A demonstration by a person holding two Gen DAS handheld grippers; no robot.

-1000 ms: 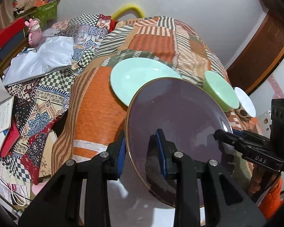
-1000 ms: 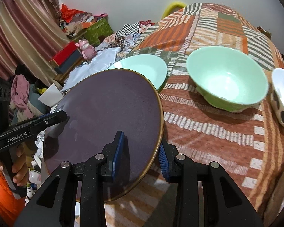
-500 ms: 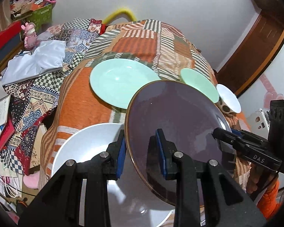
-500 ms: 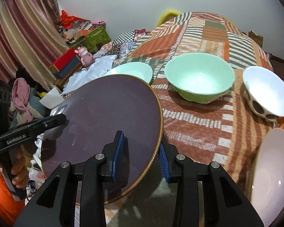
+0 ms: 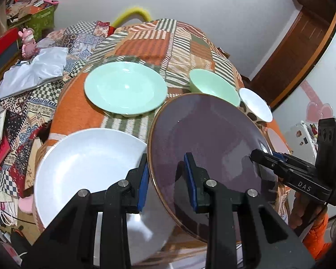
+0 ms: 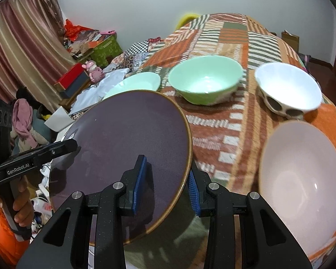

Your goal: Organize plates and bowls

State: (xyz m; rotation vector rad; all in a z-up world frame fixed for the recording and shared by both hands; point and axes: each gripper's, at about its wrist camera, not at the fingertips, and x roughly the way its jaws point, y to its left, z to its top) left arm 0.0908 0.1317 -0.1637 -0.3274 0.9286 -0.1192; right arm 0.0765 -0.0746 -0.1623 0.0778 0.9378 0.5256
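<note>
A dark purple plate [image 5: 212, 139] with a gold rim hangs tilted above the table, gripped on two sides. My left gripper [image 5: 166, 174] is shut on its left rim, and my right gripper [image 6: 165, 183] is shut on its right rim [image 6: 127, 139]. Below, on the patchwork cloth, lie a white plate [image 5: 85, 168] and a mint green plate [image 5: 125, 89]. Further right stand a green bowl [image 6: 203, 80], a white spotted bowl [image 6: 289, 89] and a pale pink bowl [image 6: 302, 174]. The purple plate hides part of the white plate.
The cloth-covered table [image 5: 150, 44] drops off at the left to a cluttered floor with books, fabric and boxes [image 5: 15, 85]. A wooden door [image 5: 298, 49] stands at the right. A person's hand in an orange sleeve [image 6: 20, 204] holds the left gripper's handle.
Both grippers have carried the purple plate back toward the near edge of the table. The white plate and the pink bowl have come into view beneath it.
</note>
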